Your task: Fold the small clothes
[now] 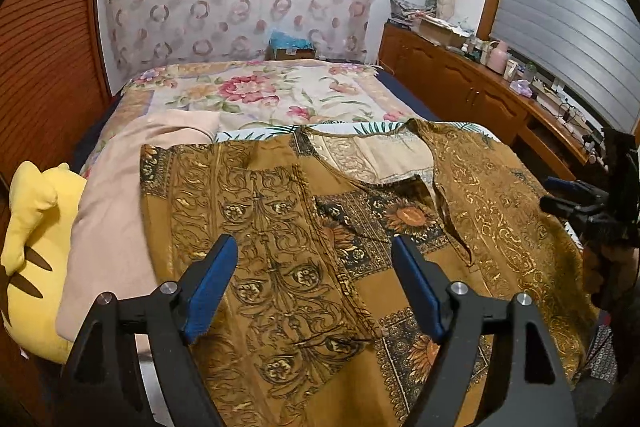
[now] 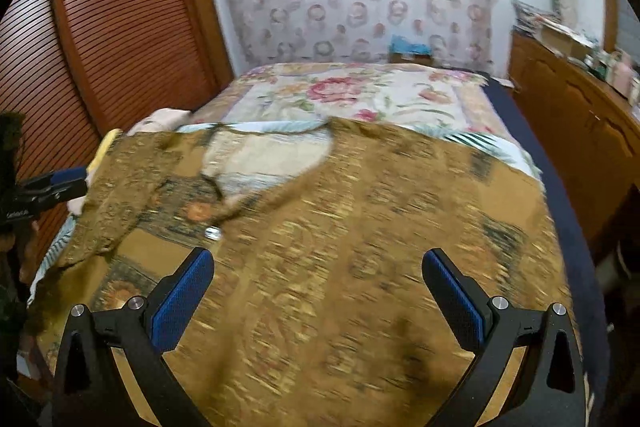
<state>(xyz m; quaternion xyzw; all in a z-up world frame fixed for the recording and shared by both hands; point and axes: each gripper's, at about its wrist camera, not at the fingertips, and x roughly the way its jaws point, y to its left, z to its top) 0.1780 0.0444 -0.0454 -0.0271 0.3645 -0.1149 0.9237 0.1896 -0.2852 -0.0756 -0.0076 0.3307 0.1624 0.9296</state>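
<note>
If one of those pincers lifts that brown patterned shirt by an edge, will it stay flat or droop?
Probably droop: the shirt lies thin and wrinkled on the bed, its neckline curling. It looks light, so one hand-held gripper should lift it. Pushed, it would likely bunch rather than slide.

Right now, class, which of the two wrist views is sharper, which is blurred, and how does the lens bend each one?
Left wrist view: sharp, the shirt print reads clearly. Right wrist view: the shirt smeared by motion blur, gripper fingers crisp. Both: fisheye curving the walls, dark corners.
</note>
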